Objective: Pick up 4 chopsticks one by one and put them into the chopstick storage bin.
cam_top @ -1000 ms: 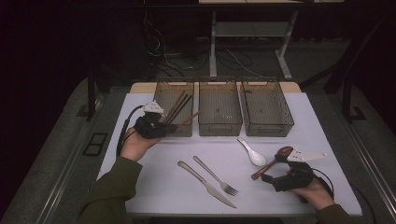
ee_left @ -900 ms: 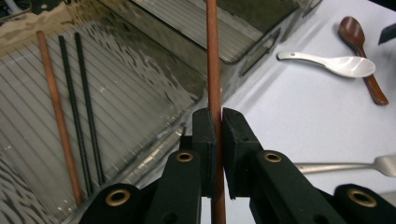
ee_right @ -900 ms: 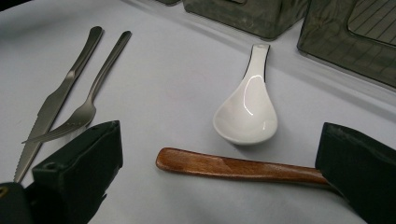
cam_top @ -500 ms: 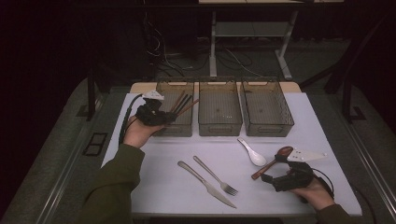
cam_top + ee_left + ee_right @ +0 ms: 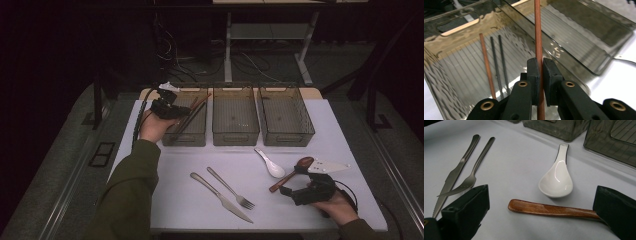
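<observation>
A: Left gripper (image 5: 538, 75) clamped tight on a slim reddish-brown chopstick (image 5: 537, 32), over the smoky bin (image 5: 459, 37).

B: Right gripper (image 5: 541, 220) gaping wide, wooden spoon (image 5: 549, 210) lying between, ungripped.

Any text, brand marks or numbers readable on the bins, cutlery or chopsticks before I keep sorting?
None: no readable text on the left bin, the brown chopstick in the left claw, the white spoon, wooden spoon, knife or fork.
</observation>
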The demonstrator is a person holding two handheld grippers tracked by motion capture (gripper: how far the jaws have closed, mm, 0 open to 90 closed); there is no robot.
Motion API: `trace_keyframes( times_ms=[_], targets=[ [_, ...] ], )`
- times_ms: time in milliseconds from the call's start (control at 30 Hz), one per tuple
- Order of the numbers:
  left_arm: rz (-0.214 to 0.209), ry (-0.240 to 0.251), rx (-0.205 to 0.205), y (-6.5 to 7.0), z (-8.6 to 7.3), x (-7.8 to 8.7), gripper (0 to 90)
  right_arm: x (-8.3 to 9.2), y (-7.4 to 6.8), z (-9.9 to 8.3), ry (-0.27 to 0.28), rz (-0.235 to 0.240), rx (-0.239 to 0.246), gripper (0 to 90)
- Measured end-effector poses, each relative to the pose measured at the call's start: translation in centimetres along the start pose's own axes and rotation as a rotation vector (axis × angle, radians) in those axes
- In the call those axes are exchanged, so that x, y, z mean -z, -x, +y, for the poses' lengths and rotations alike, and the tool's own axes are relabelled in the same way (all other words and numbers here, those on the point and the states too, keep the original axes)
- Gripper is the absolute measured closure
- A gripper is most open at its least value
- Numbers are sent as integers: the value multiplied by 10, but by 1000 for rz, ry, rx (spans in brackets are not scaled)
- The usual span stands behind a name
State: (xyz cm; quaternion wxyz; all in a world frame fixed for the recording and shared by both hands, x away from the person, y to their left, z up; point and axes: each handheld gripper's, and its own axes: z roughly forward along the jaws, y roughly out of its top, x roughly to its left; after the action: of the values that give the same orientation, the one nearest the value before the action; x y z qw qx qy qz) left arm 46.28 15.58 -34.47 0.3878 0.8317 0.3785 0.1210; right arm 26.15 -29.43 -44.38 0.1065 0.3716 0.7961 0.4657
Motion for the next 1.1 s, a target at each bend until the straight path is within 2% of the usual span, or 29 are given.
trace_keyframes(
  times_ms=[367, 433, 567, 867, 1033, 1100],
  targets=[
    [36, 30, 42, -16, 12, -22, 830, 1, 0, 0, 1, 4, 0, 5],
    [43, 29, 35, -18, 14, -24, 830, 1, 0, 0, 2, 4, -1, 5],
    [57, 46, 67, -22, 17, -31, 830, 1, 0, 0, 1, 4, -1, 5],
    [96, 22, 125, -36, 10, -47, 830, 2, -1, 0, 3, 4, -5, 5],
    [115, 14, 159, -39, 7, -53, 829, 2, -1, 0, 4, 4, -5, 5],
    [123, -1, 160, -40, 6, -55, 829, 2, -1, 0, 4, 5, -5, 5]
  ],
)
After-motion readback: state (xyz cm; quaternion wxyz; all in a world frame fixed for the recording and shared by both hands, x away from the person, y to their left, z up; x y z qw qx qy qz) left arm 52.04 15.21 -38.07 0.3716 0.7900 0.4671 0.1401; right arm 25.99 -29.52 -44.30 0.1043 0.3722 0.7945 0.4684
